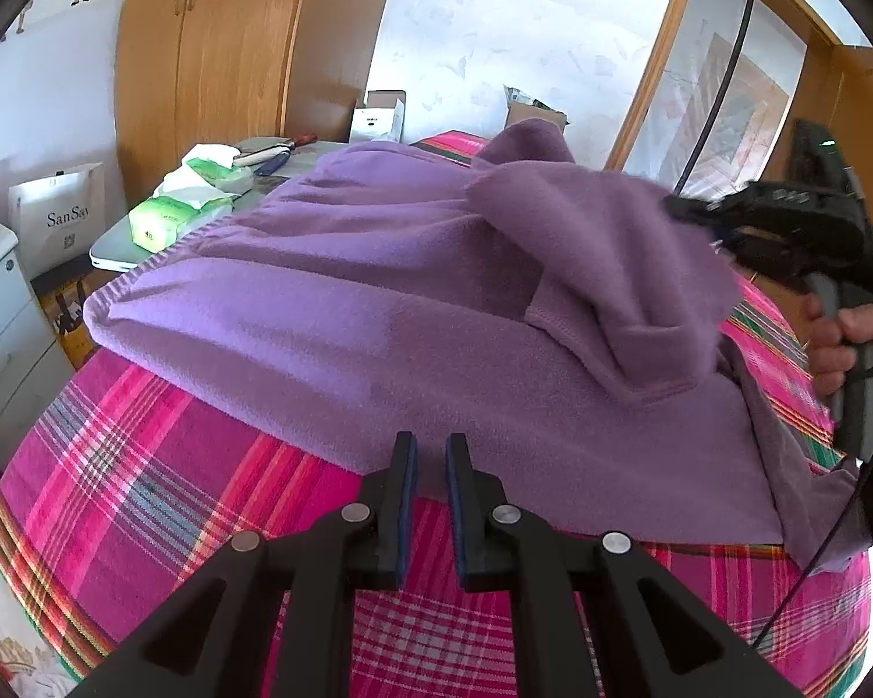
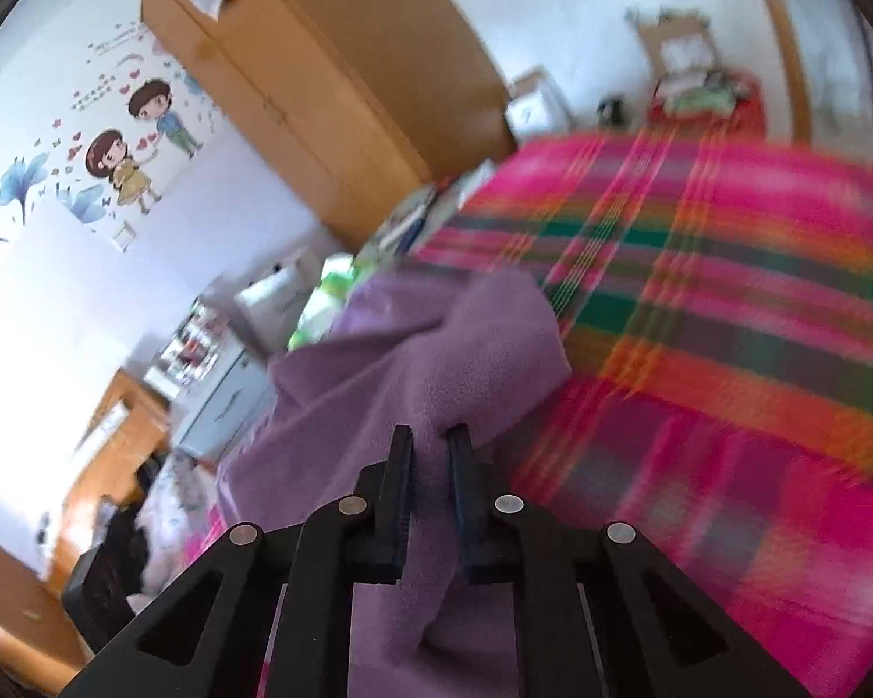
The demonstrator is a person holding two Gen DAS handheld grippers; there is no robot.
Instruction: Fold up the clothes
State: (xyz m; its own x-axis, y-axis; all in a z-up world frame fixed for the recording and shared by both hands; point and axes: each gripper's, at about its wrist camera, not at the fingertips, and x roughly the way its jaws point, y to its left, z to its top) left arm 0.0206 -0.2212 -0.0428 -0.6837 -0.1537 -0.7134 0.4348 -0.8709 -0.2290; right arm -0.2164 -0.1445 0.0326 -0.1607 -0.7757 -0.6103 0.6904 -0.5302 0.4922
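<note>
Carrying a pinched fold of the purple fleece garment (image 1: 378, 314) across its own body on the pink plaid bedspread (image 1: 145, 465).

Holding the right gripper (image 2: 430, 448) low and level should let the lifted flap (image 1: 599, 244) land flat rather than bunch; its jaws are pinching a thick tuck of fleece that runs between them and hangs below, and the blur in that view suggests a quick move worth slowing. The left gripper (image 1: 430, 453) sits just short of the garment's near edge, jaws slightly spread with nothing between them, well placed to press that edge down. The fleece is soft, napped and thick, with a stitched hem on the raised flap and a ribbed band at the far left beyond the jaws. It drapes heavily and will likely hold a crease poorly.
</note>
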